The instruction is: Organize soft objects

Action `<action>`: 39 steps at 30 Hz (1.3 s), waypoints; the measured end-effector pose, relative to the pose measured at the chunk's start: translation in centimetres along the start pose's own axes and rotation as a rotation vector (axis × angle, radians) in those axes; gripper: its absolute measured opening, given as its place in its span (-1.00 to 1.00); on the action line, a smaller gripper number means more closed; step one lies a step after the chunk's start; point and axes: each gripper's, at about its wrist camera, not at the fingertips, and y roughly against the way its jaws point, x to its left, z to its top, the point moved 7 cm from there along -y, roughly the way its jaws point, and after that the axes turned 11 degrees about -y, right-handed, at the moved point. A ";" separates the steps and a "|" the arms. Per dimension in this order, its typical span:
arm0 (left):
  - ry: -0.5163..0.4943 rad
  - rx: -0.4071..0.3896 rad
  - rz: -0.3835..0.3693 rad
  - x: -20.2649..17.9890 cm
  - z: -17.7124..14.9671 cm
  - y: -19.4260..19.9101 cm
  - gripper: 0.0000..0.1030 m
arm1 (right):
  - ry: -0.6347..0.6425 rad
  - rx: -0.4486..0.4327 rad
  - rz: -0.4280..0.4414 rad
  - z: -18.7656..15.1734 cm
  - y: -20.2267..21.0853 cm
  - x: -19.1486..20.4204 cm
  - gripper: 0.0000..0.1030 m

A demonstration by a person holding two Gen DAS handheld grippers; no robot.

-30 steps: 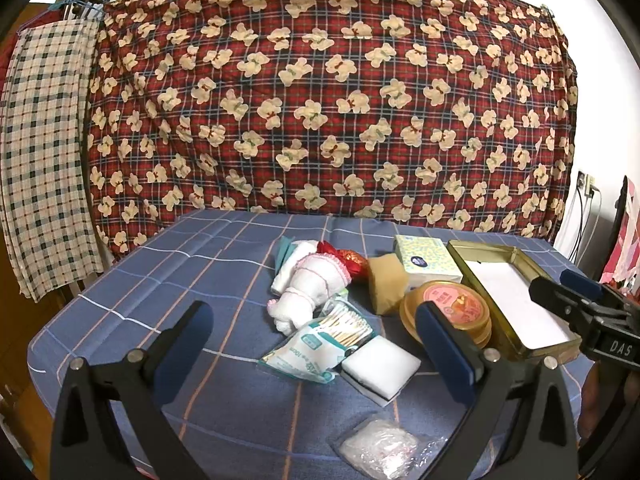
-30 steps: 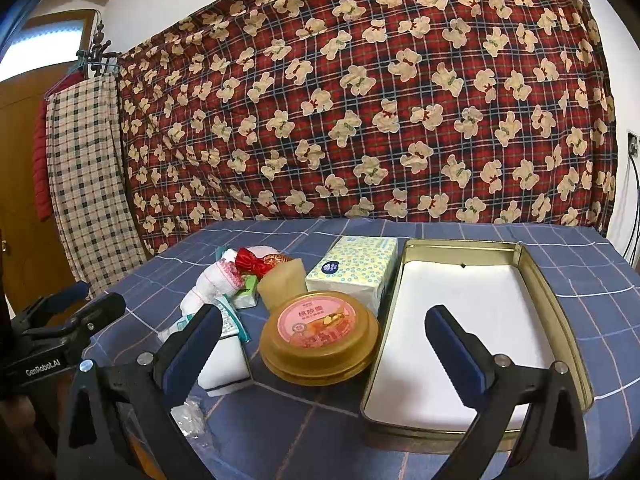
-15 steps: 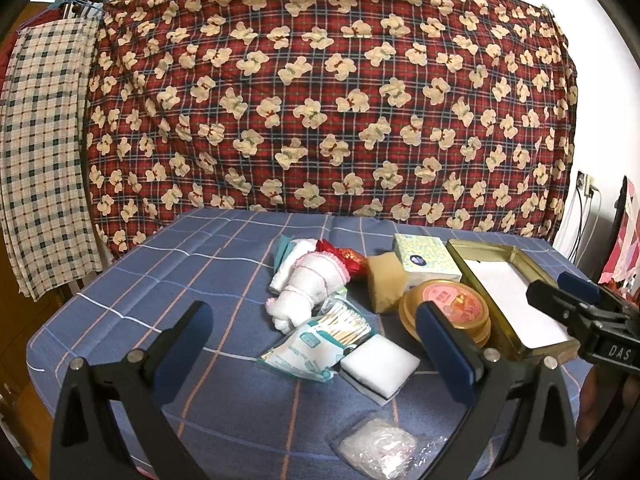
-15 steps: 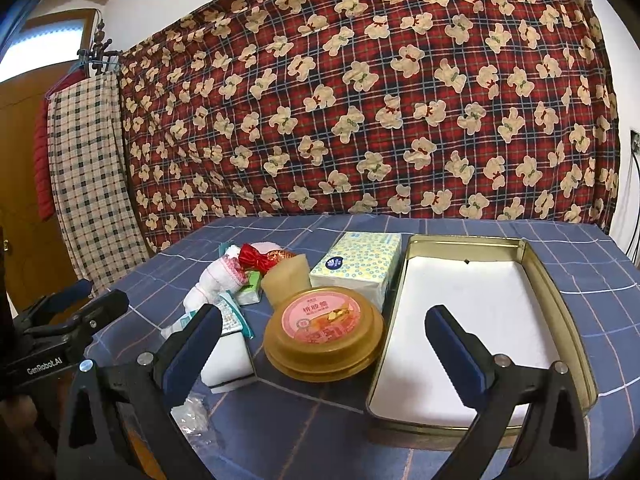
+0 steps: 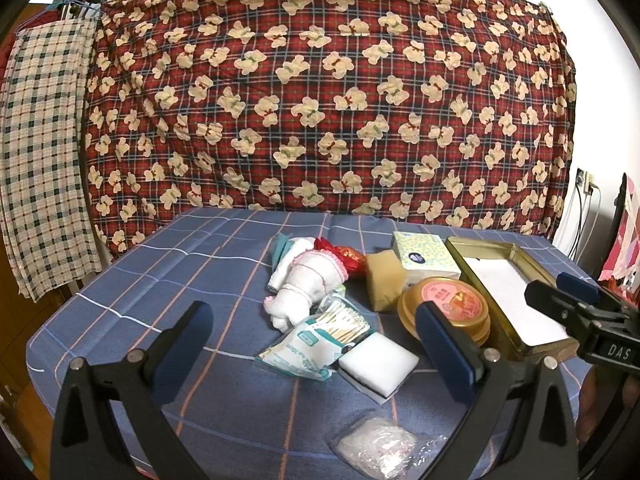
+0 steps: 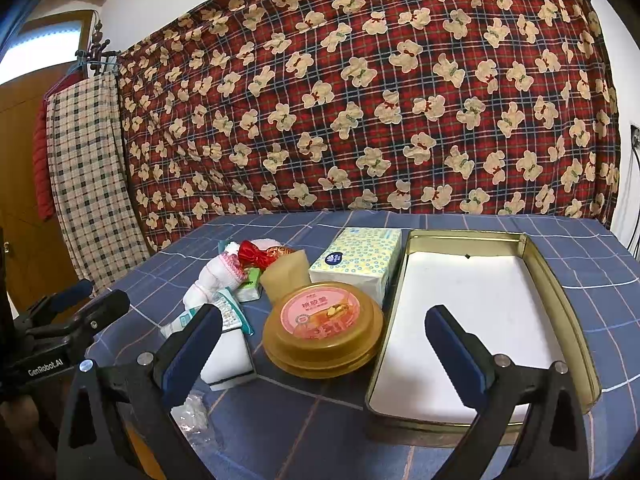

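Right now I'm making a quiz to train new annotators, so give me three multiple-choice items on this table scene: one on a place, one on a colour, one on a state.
1. Where does the round gold tin sit?
A. inside the metal tray
B. on the cloth beside the metal tray
C. on top of the tissue pack

2. What colour is the foam block next to the cotton swab packet?
A. white
B. green
C. black

3. How do the two grippers stand?
A. both shut on items
B. left shut on the foam block, right open
C. both open and holding nothing

Answers:
1 B: the tin rests on the blue cloth just outside the rim of the metal tray.
2 A: its top face is plain white.
3 C: the left gripper and right gripper show wide gaps with nothing between the fingers.
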 end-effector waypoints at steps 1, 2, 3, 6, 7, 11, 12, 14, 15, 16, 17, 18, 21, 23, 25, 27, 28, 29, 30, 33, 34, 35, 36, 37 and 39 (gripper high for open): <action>0.000 0.000 0.000 0.0 0.0 0.0 0.99 | -0.001 0.000 -0.001 0.1 0.0 0.0 0.99; 0.001 0.000 0.000 -0.4 0.1 0.1 0.99 | -0.002 0.001 -0.001 -0.1 0.0 0.0 0.99; 0.001 0.000 0.001 0.0 0.0 0.0 0.99 | -0.002 0.001 -0.001 0.1 0.0 0.0 0.99; 0.000 0.000 0.001 0.0 0.0 0.0 0.99 | -0.003 0.003 0.000 0.1 0.0 0.0 0.99; 0.000 0.000 0.001 0.0 0.0 0.0 0.99 | -0.003 0.003 0.001 0.1 0.0 0.0 0.99; -0.002 0.002 -0.001 0.5 -0.9 -0.4 0.99 | -0.003 0.004 0.000 0.0 0.0 0.0 0.99; -0.001 0.002 -0.002 0.4 -0.9 -0.4 0.99 | -0.003 0.004 0.000 0.2 0.0 0.0 0.99; -0.001 0.002 -0.001 0.5 -0.9 -0.4 0.99 | -0.004 0.004 -0.001 0.2 0.0 0.0 0.99; -0.004 0.003 0.001 0.3 -1.0 -0.5 0.99 | -0.004 0.005 0.000 0.3 0.0 0.0 0.99; -0.003 0.002 0.001 0.5 -1.0 -0.4 0.99 | -0.005 0.005 -0.002 0.2 0.0 -0.1 0.99; -0.011 0.003 0.004 0.1 -1.1 -0.4 0.99 | -0.007 0.004 -0.003 0.3 0.0 -0.2 0.99; -0.017 0.004 0.004 0.2 -1.5 -0.8 0.99 | -0.009 0.004 -0.004 0.2 0.0 -0.2 0.99; -0.059 0.007 0.000 -1.0 -2.7 -0.8 0.99 | -0.016 -0.005 -0.007 -0.2 0.2 -0.5 0.99; -0.093 0.011 -0.013 -1.9 -3.5 -0.8 0.99 | -0.012 -0.023 -0.016 -0.2 0.4 -0.8 0.99; -0.112 0.018 -0.031 -2.8 -4.5 -1.0 0.99 | -0.020 -0.027 -0.019 0.0 0.3 -1.1 0.99; -0.117 0.046 -0.066 -3.8 -5.6 -1.8 0.99 | -0.026 -0.021 -0.025 0.0 0.1 -1.3 0.99; -0.119 0.057 -0.073 -3.8 -5.8 -2.0 0.99 | -0.023 -0.017 -0.028 -0.3 0.1 -1.2 0.99; -0.119 0.081 -0.086 -4.2 -6.4 -2.6 0.99 | -0.022 -0.011 -0.029 -0.2 -0.1 -1.3 0.99; -0.115 0.091 -0.091 -4.3 -6.8 -2.8 0.99 | -0.021 -0.007 -0.030 -0.3 -0.1 -1.3 0.99; -0.102 0.131 -0.126 -4.8 -8.3 -3.7 0.99 | -0.022 0.003 -0.032 -0.7 -0.3 -1.3 0.99; -0.103 0.142 -0.134 -5.1 -8.6 -3.9 0.99 | -0.021 0.005 -0.033 -0.7 -0.4 -1.3 0.99; -0.101 0.166 -0.146 -5.2 -9.3 -4.3 0.97 | -0.018 0.010 -0.033 -0.7 -0.5 -1.2 0.99; -0.097 0.175 -0.153 -5.4 -9.6 -4.5 0.90 | -0.017 0.014 -0.033 -0.7 -0.7 -1.2 0.99; -0.096 0.180 -0.165 -5.6 -9.9 -4.7 0.68 | -0.017 0.017 -0.030 -0.8 -0.8 -1.2 0.99; -0.101 0.191 -0.175 -5.7 -10.3 -4.9 0.30 | -0.012 0.019 -0.026 -0.9 -0.8 -1.0 0.99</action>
